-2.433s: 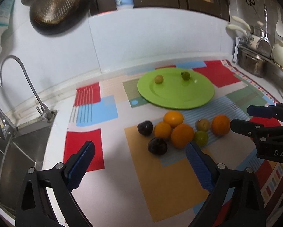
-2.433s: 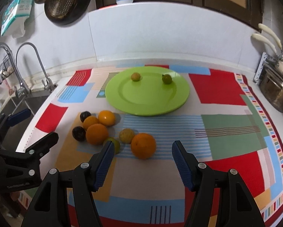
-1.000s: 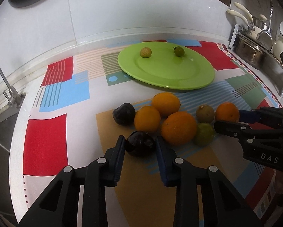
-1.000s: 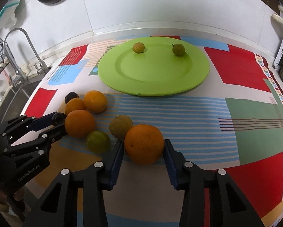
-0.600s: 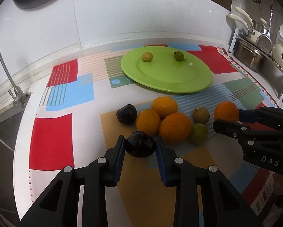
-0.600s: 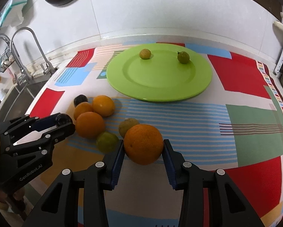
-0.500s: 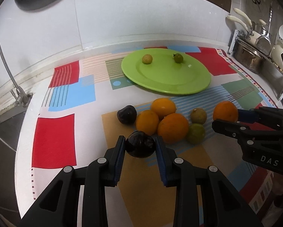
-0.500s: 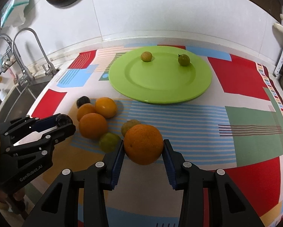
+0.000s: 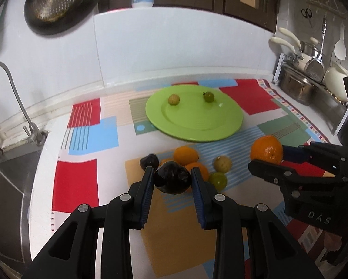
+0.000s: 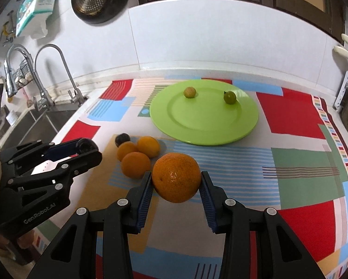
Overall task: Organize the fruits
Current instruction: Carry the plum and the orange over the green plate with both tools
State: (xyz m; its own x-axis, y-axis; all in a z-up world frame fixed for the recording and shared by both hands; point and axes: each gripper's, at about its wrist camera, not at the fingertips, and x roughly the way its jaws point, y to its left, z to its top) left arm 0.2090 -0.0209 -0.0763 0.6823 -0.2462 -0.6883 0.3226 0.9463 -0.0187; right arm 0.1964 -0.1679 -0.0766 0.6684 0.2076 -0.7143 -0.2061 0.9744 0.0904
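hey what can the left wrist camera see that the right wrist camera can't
Only the left wrist view shows the two small greenish fruits lying on the mat beside the pile, and the steel pot on the rack.

Only the right wrist view shows the second faucet and the boxed package on the wall.

Both show the green plate carrying two small fruits, the left gripper shut on a dark fruit, and the right gripper shut on an orange.

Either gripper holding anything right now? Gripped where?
Both. The left gripper holds a dark fruit, fingers on its two sides. The right gripper holds an orange, also pinched across its sides.
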